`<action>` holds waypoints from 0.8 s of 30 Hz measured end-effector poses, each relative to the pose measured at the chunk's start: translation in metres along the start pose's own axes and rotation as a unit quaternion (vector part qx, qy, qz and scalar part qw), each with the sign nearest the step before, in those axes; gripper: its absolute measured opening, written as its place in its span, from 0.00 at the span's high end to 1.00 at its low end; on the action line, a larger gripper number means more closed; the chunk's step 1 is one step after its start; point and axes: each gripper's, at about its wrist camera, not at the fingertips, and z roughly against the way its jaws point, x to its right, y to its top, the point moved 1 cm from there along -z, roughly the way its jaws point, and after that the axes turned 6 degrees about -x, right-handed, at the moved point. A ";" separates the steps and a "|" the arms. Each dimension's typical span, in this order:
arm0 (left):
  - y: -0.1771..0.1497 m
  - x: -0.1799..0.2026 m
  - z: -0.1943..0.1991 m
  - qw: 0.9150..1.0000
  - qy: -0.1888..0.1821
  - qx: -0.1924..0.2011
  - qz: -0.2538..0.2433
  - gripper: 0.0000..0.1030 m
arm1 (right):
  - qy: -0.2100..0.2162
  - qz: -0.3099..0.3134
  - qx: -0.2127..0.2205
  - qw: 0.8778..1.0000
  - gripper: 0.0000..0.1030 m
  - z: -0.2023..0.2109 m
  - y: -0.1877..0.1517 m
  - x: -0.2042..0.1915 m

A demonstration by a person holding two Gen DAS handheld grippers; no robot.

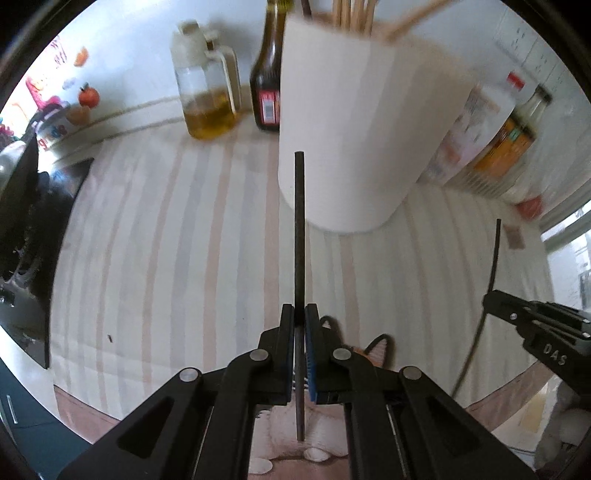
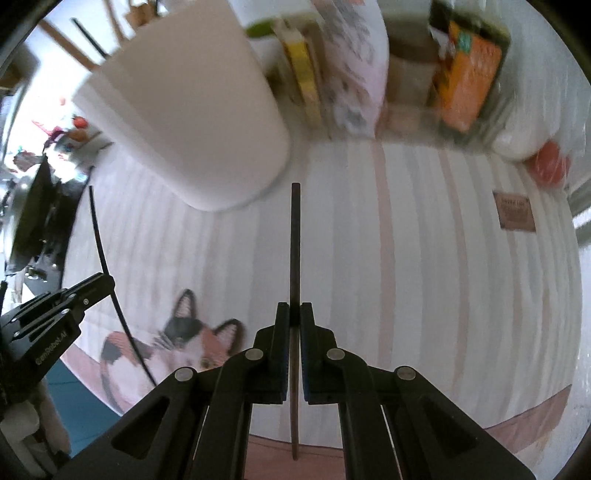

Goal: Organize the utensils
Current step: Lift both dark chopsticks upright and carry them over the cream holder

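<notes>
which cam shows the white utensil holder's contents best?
Left wrist view: the white utensil holder shows its top rim with light wooden sticks standing in it. The right wrist view shows mostly its blurred side wall, with only a few stick ends past the rim.

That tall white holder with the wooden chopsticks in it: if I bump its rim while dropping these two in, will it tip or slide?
The white utensil holder looks tall for its base, so a knock near the rim might rock it. The wooden chopsticks stand above the rim, probably adding some top weight. It sits on a striped cloth, which may grip rather than let it slide.
</notes>
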 end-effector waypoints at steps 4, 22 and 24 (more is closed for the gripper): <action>0.021 -0.019 0.022 0.999 -0.001 0.040 0.005 0.97 | 0.017 0.008 0.040 0.999 0.95 0.042 0.004 -0.003; 0.070 -0.039 0.167 0.977 -0.020 0.211 0.006 0.98 | 0.079 0.039 0.214 0.973 0.95 0.201 0.052 -0.045; 0.075 -0.042 0.179 0.975 -0.019 0.221 0.006 0.98 | 0.082 0.046 0.229 0.969 0.95 0.218 0.059 -0.052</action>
